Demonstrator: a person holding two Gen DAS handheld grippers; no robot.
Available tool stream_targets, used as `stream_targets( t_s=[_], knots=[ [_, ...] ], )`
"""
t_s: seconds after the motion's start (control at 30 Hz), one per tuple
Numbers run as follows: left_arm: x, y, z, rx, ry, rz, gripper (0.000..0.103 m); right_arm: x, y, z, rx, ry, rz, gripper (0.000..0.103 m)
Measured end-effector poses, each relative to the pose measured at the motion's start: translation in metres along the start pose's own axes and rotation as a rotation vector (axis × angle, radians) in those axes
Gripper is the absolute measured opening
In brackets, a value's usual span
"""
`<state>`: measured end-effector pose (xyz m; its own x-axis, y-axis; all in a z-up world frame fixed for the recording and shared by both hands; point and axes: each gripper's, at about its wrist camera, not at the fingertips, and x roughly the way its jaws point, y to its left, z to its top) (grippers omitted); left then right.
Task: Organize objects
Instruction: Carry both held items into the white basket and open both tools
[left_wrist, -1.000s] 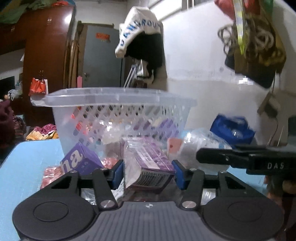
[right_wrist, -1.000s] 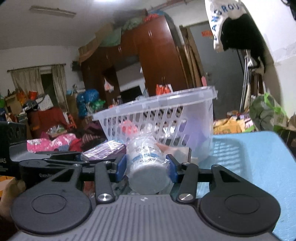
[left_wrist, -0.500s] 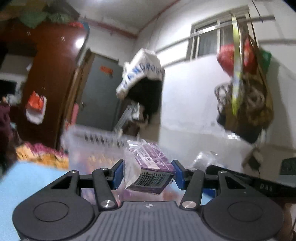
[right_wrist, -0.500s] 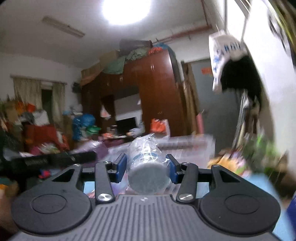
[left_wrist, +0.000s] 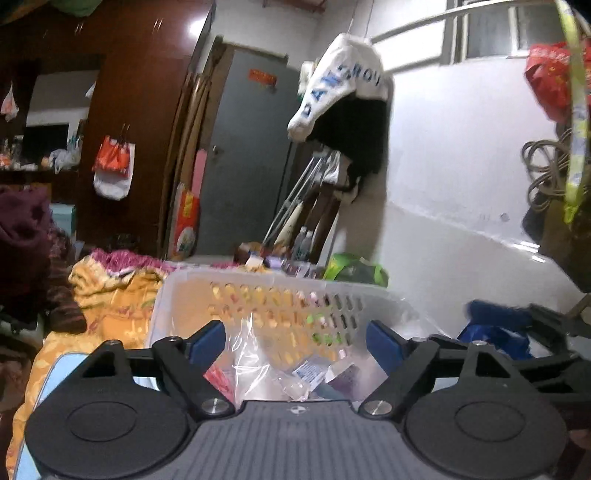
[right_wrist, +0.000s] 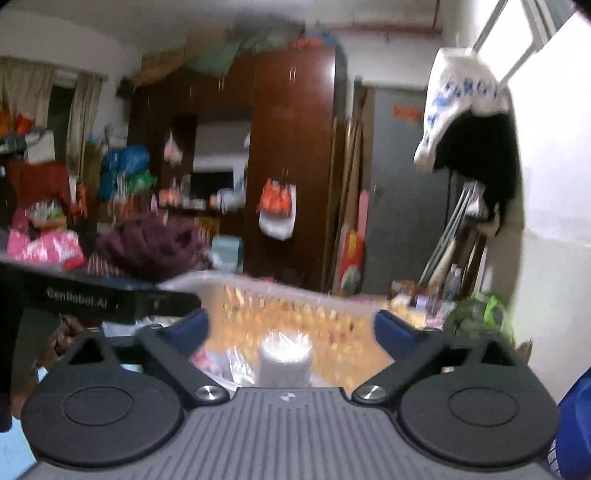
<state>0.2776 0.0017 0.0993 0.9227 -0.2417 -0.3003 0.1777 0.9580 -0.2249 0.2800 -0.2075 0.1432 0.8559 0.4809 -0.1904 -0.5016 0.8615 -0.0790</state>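
Note:
My left gripper (left_wrist: 295, 338) hangs above the clear plastic basket (left_wrist: 280, 291), its jaws opening and its blue pads touching nothing. Below it, inside the basket, lies the purple box in its clear wrapper (left_wrist: 332, 374). My right gripper (right_wrist: 290, 328) is also over the basket (right_wrist: 288, 295), jaws opening wide. The wrapped white jar (right_wrist: 285, 356) stands or falls free between and below the right pads, blurred, with neither pad on it. The other gripper's black finger (right_wrist: 110, 301) crosses the left of the right wrist view.
A blue table edge (left_wrist: 26, 443) shows at lower left, with orange and pink cloth (left_wrist: 110, 295) behind. A blue bag (left_wrist: 495, 332) sits right of the basket. Bags and cords (left_wrist: 554, 166) hang on the white wall; a dark wardrobe (right_wrist: 288, 166) and grey door stand behind.
Both grippers rose from the table to above the basket, then opened. The purple box left the left pads and the white jar left the right pads, both dropping toward the basket.

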Motion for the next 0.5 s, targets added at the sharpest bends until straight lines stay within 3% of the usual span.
stream_targets(
  t_s=[0.13, 0.2, 0.27, 0.37, 0.5],
  knots=[
    [-0.042, -0.003, -0.018, 0.045, -0.059, -0.042, 0.090, -0.053, 0.001, -0.027, 0.023, -0.078, 0.017, 0.103],
    [-0.066, -0.004, -0.040, 0.087, -0.068, -0.060, 0.095, -0.072, 0.001, -0.056, 0.052, -0.042, 0.022, 0.103],
    [-0.084, -0.006, -0.068, 0.116, -0.052, -0.048, 0.096, -0.077, 0.003, -0.078, 0.083, 0.051, 0.026, 0.103],
    [-0.102, -0.007, -0.109, 0.120, -0.015, -0.032, 0.096, -0.091, 0.004, -0.120, 0.125, 0.111, 0.084, 0.103],
    [-0.121, -0.014, -0.146, 0.085, -0.052, -0.070, 0.095, -0.108, 0.016, -0.149, 0.143, 0.043, 0.078, 0.100]
  ],
)
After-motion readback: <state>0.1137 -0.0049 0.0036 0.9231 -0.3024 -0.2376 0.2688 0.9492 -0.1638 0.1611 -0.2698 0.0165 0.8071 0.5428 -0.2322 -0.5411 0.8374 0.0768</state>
